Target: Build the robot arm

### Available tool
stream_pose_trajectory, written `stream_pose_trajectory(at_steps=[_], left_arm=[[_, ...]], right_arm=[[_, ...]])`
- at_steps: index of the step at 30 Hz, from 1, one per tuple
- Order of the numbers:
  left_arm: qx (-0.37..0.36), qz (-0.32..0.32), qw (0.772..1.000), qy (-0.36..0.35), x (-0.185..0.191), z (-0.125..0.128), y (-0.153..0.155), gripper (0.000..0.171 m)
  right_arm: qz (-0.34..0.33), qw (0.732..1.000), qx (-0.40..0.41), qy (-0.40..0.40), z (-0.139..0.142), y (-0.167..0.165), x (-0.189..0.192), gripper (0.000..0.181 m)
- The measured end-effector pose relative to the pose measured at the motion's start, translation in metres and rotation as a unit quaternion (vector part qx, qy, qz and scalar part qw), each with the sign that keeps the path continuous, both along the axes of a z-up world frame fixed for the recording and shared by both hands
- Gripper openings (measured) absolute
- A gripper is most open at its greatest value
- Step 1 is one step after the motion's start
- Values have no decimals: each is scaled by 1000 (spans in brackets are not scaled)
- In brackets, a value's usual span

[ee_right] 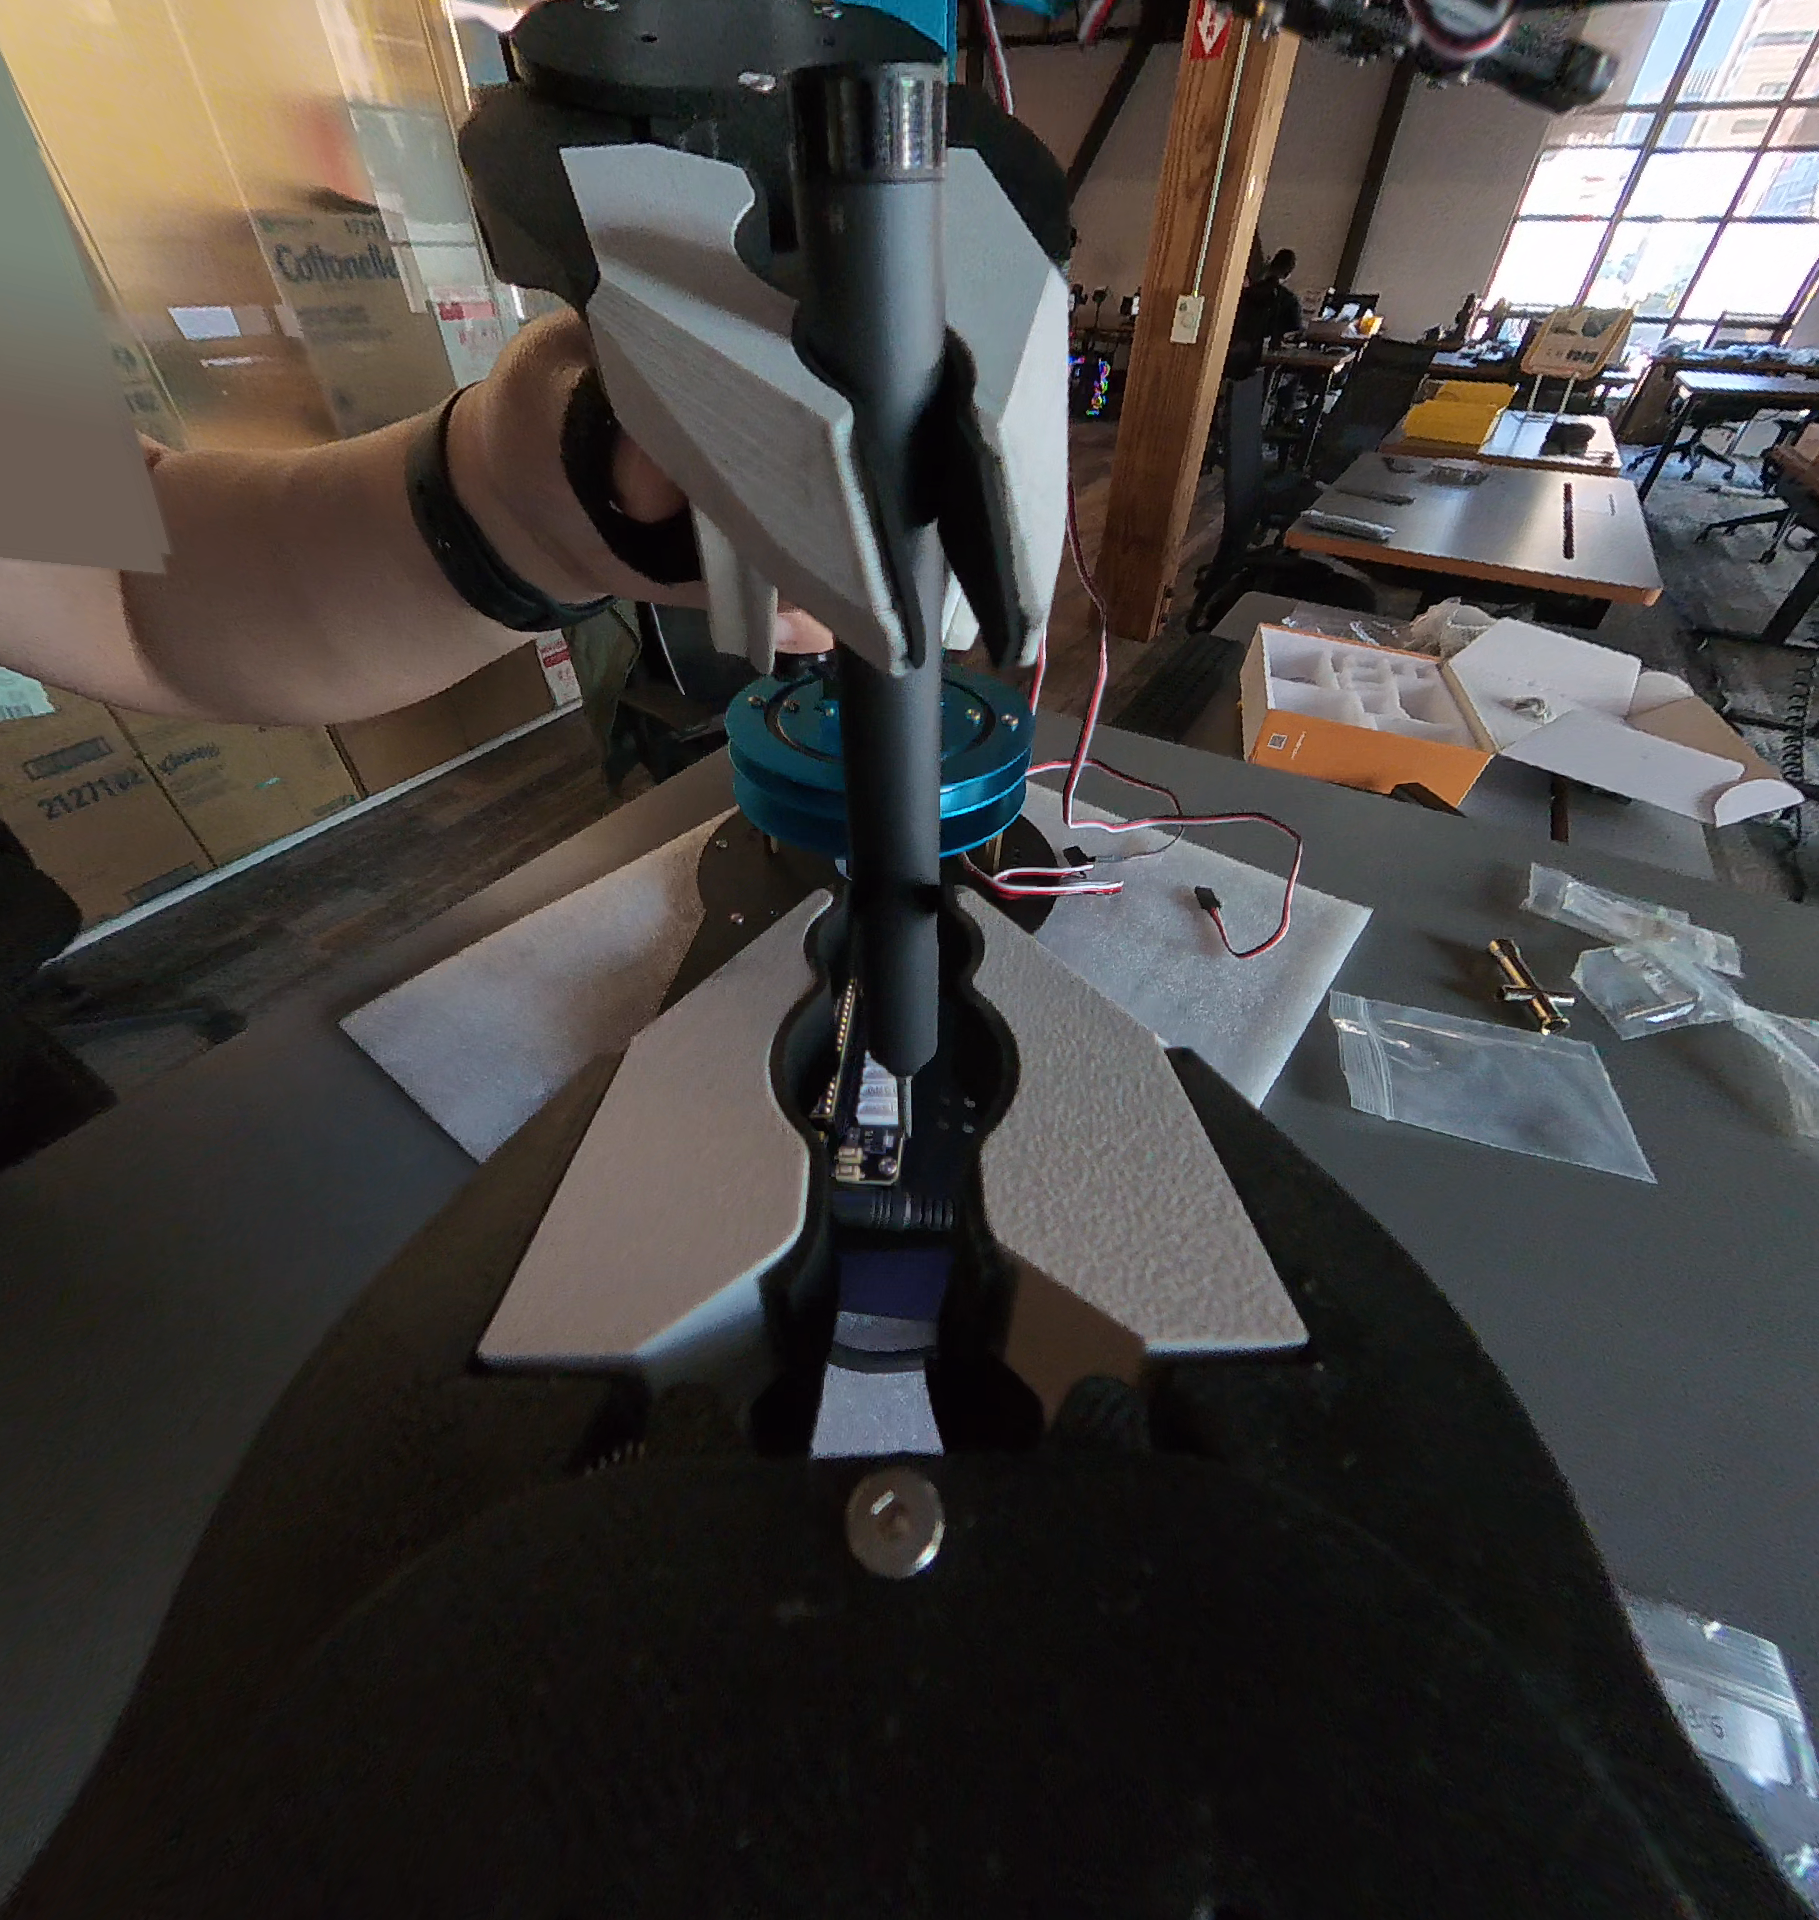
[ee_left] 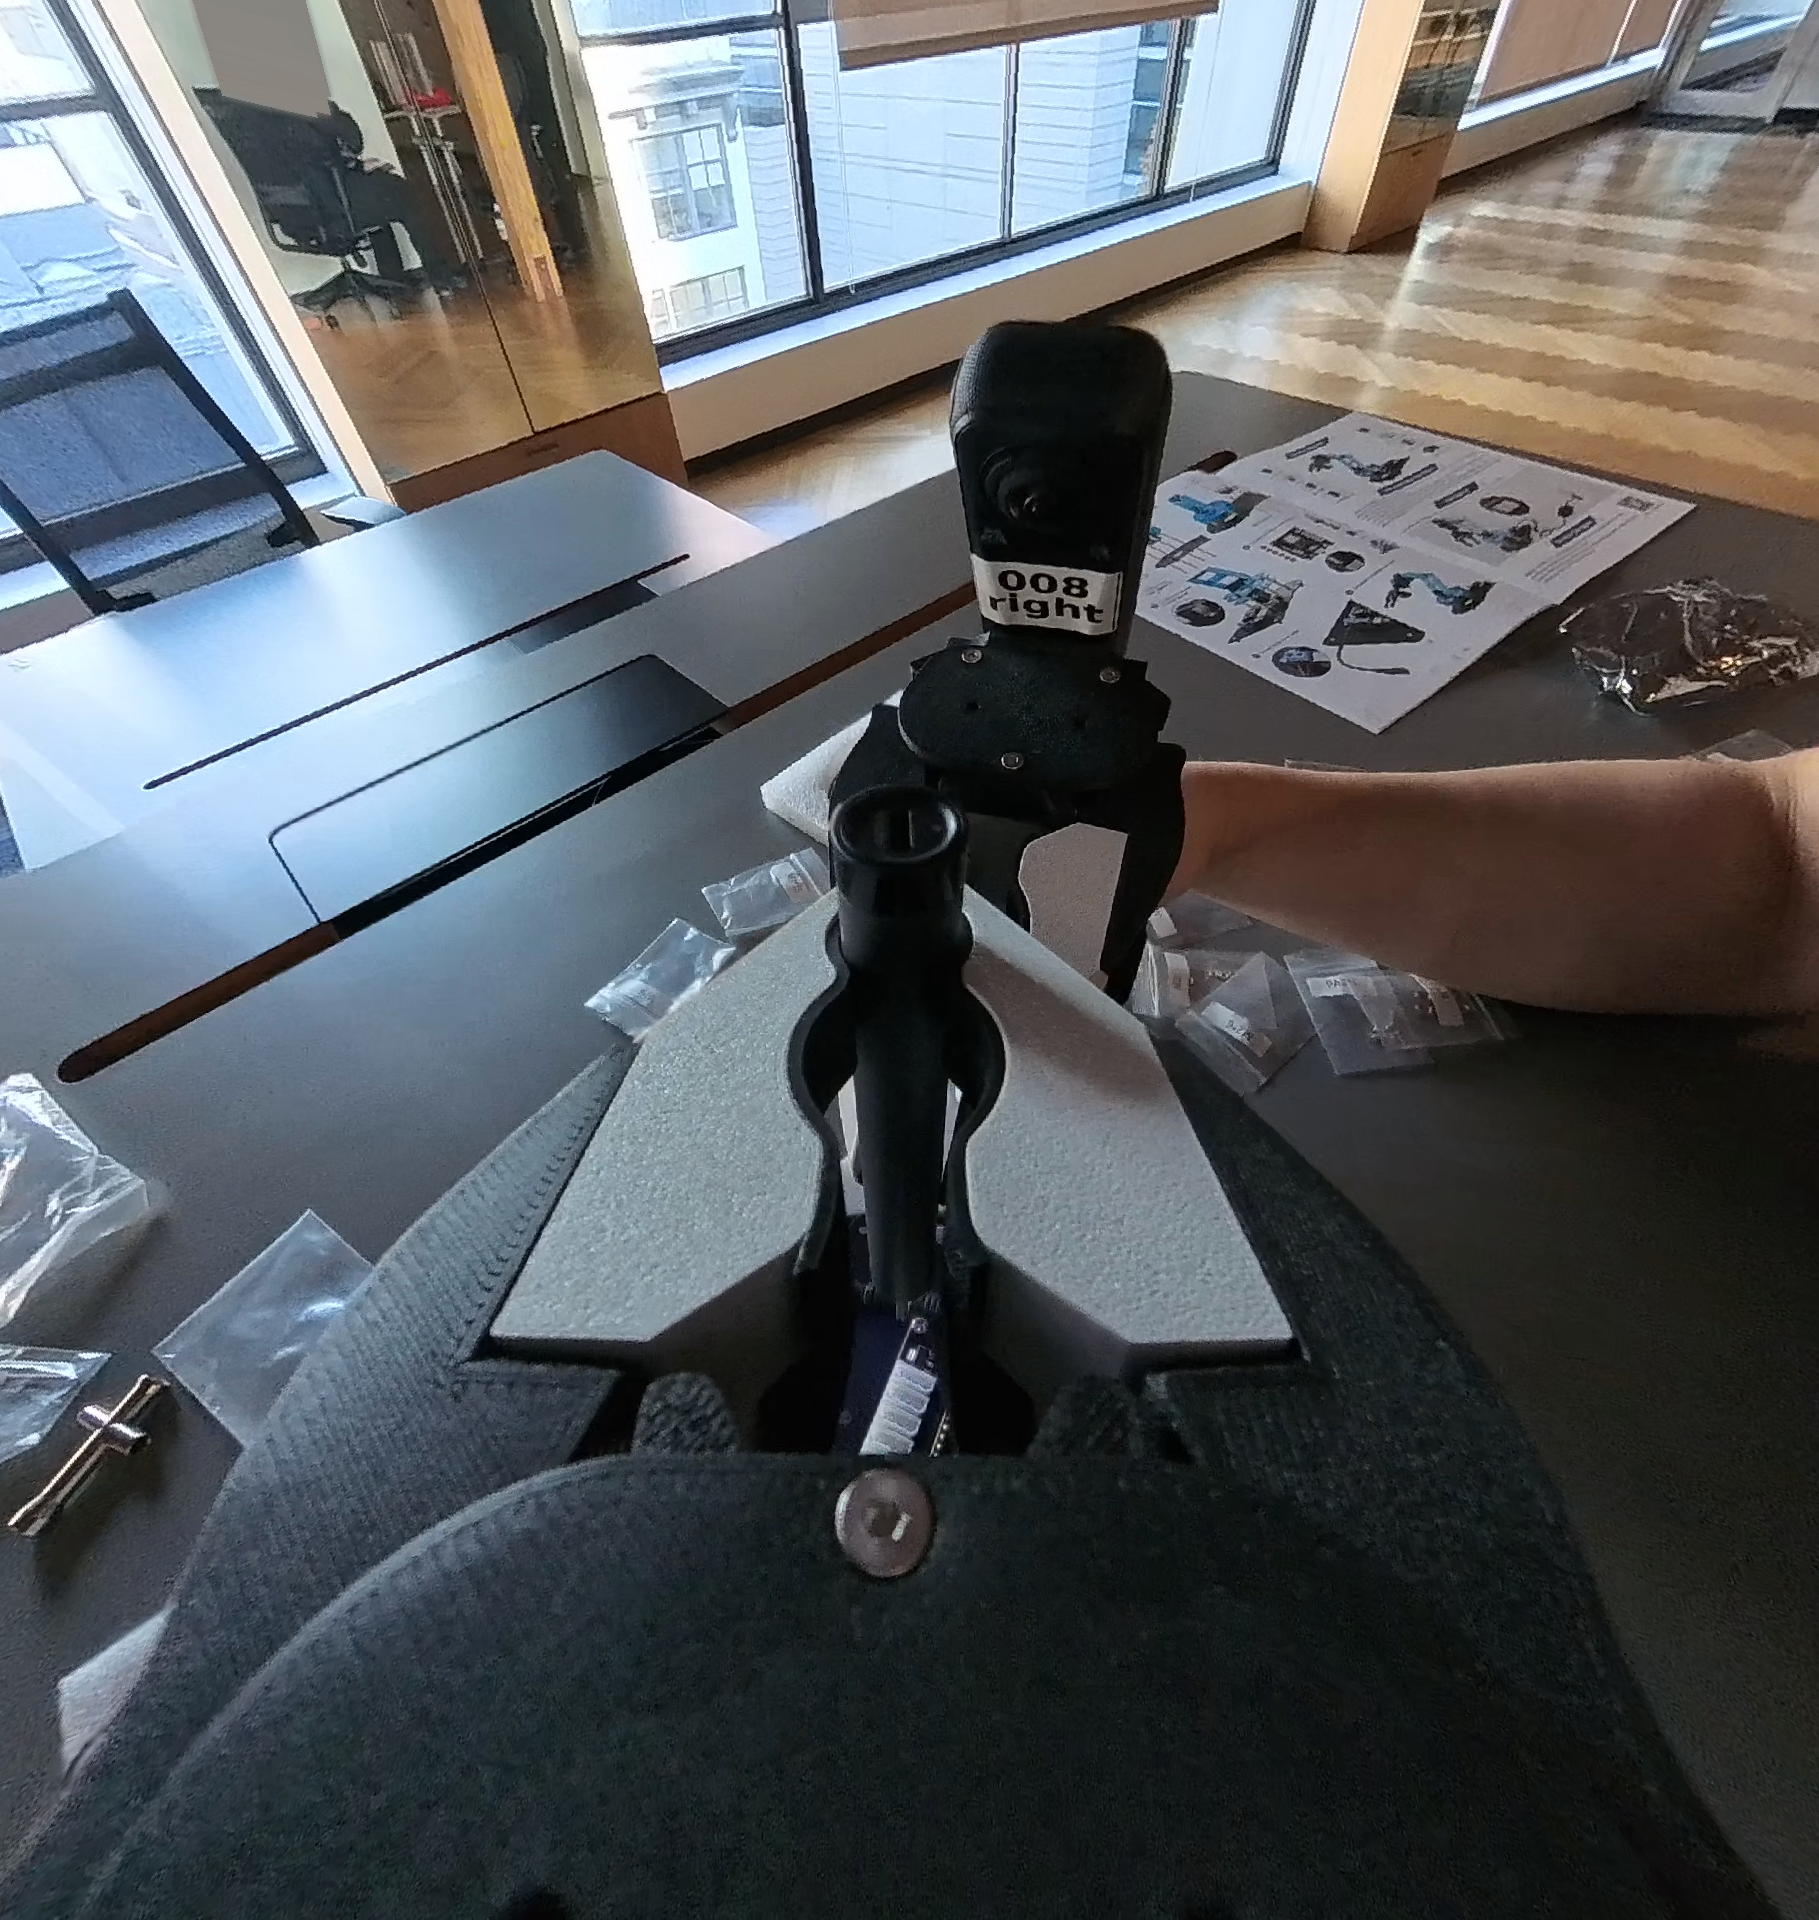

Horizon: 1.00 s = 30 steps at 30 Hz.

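Note:
My left gripper (ee_left: 900, 935) is shut on the handle of a black screwdriver (ee_left: 900, 1091) and holds it nearly upright. The tip rests on a blue circuit board (ee_left: 900, 1392). In the right wrist view the left gripper (ee_right: 926, 623) grips the screwdriver (ee_right: 889, 748) from above. My right gripper (ee_right: 897, 914) is closed around its lower shaft, just above the board (ee_right: 869, 1132). The board sits on a black round plate (ee_right: 728, 883) beside a blue turntable (ee_right: 775, 764). The right gripper (ee_left: 1066, 914) faces the left camera, its fingertips hidden.
The plate lies on white foam (ee_right: 531, 997) on a grey table (ee_right: 1507, 1299). Red-white wires (ee_right: 1144, 831), a metal cross wrench (ee_right: 1518, 987), small clear bags (ee_left: 676, 966), an instruction sheet (ee_left: 1404, 551), a crumpled dark bag (ee_left: 1705, 644) and an open orange box (ee_right: 1372, 748) lie around. My right fingertips sit around 7 centimetres from my left ones.

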State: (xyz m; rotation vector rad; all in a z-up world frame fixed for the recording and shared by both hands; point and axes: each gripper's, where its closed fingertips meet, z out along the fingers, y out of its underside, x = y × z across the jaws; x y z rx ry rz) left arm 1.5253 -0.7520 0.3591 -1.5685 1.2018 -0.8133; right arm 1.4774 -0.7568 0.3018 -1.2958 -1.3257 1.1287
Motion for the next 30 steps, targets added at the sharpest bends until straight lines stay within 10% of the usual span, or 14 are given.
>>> stream_pose_trajectory(at_steps=[20, 25, 30], left_arm=[[-14, 20, 997, -71, 41, 96, -73, 8], [-104, -8, 982, -158, 49, 101, -111, 8], [-198, 10, 960, -195, 32, 54, -135, 23]], right_arm=[[-96, 993, 37, -57, 93, -74, 28, 17], [-80, 990, -61, -98, 96, -121, 57, 16], [-6, 962, -243, -121, 64, -175, 82, 16]])
